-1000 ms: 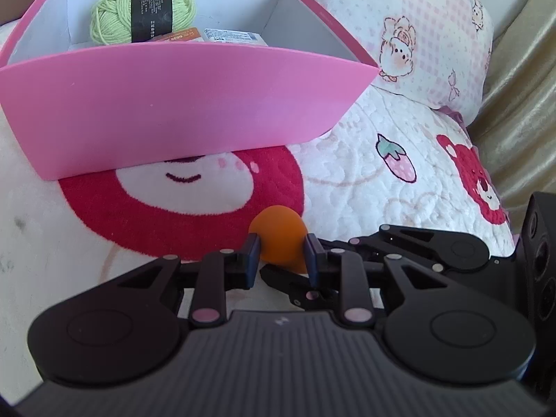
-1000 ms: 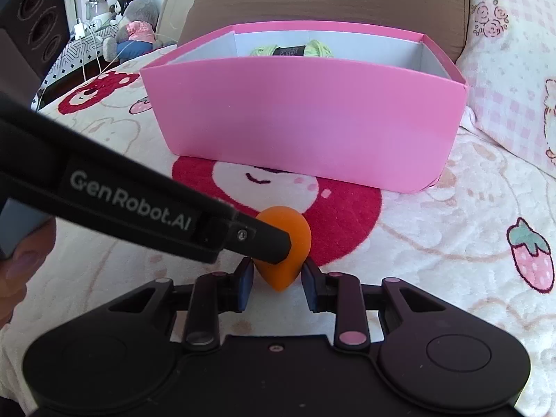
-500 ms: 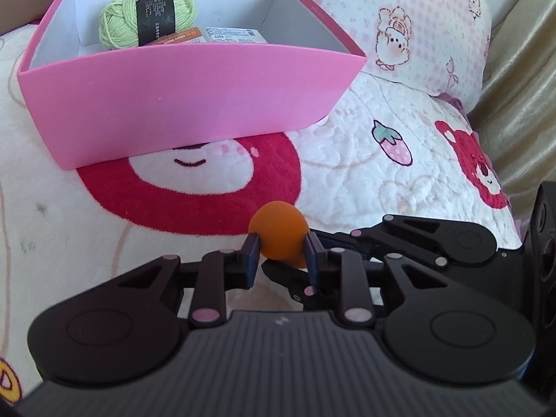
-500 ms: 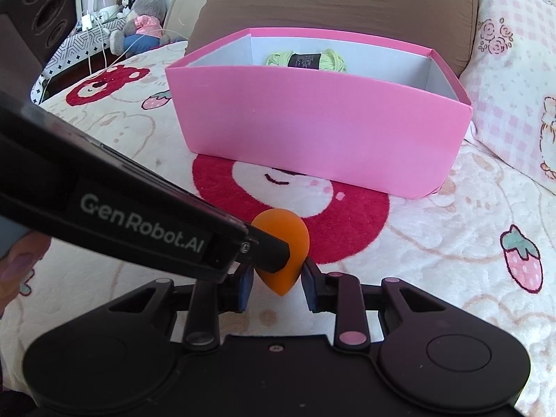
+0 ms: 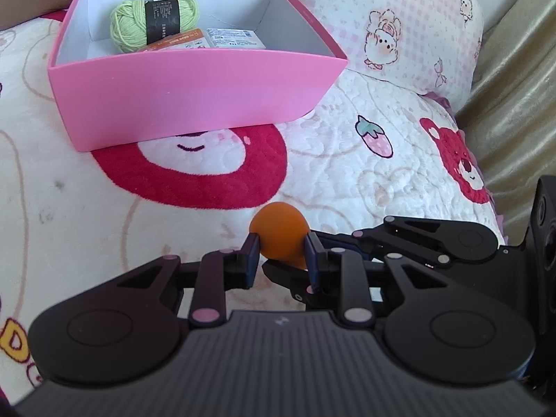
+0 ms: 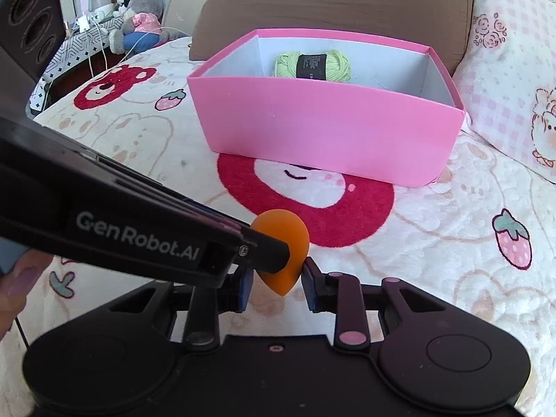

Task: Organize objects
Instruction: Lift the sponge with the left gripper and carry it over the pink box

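Note:
An orange teardrop sponge hangs above the bedspread, gripped from two sides. My left gripper is shut on its round end. My right gripper is shut around its pointed end. In the right wrist view, the left gripper's black finger crosses from the left and covers part of the sponge. The right gripper's fingers reach in from the right below the sponge. Ahead stands an open pink box holding a green yarn ball and flat packets.
A quilted bedspread with a red bear face lies under the box. A pink patterned pillow sits to the right and a brown cushion behind. Plush toys and cables crowd a side table at far left. A thumb shows at the left edge.
Both grippers have risen together with the orange sponge held between them. The pink box now looks lower and farther, and more of its inside shows.

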`<state>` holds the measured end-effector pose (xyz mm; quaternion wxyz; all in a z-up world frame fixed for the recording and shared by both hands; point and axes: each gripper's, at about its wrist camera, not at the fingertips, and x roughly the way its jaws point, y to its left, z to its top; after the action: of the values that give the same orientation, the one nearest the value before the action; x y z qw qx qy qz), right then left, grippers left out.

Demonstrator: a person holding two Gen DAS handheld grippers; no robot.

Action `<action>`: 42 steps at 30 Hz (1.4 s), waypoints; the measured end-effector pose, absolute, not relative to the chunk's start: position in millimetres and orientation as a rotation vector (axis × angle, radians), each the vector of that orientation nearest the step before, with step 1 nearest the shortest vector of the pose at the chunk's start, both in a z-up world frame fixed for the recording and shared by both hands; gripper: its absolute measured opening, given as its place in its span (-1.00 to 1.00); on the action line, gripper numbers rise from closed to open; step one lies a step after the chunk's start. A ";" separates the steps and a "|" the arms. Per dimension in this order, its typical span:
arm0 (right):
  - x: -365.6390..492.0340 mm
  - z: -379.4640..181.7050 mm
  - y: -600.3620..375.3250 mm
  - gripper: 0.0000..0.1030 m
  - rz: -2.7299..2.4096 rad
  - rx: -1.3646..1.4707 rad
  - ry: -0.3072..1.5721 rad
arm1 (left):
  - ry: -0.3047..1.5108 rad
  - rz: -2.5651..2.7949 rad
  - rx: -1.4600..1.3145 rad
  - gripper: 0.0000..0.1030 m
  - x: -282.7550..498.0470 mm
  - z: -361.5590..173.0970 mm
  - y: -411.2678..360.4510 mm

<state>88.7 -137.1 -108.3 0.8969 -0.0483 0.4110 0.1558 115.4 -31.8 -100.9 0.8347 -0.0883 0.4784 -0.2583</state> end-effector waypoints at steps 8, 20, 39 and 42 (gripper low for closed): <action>80.7 -95.7 -127.0 -0.33 0.332 -0.093 0.893 | 1.035 -0.533 -0.182 -0.49 102.6 -87.7 -25.3; 69.6 -37.3 -118.0 -0.33 0.373 -0.084 0.923 | 1.038 -0.569 -0.088 -0.50 89.4 -22.9 -18.4; 101.9 21.2 -127.9 -0.33 0.365 -0.098 0.912 | 1.045 -0.588 -0.079 -0.49 131.5 35.6 -24.2; 112.6 29.7 -128.3 -0.33 0.364 -0.106 0.896 | 1.028 -0.583 -0.102 -0.49 142.4 42.6 -21.0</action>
<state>112.6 -128.3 29.7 0.8839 -0.0511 0.4307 0.1750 142.4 -21.0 42.6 0.8293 -0.0480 0.4842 -0.2748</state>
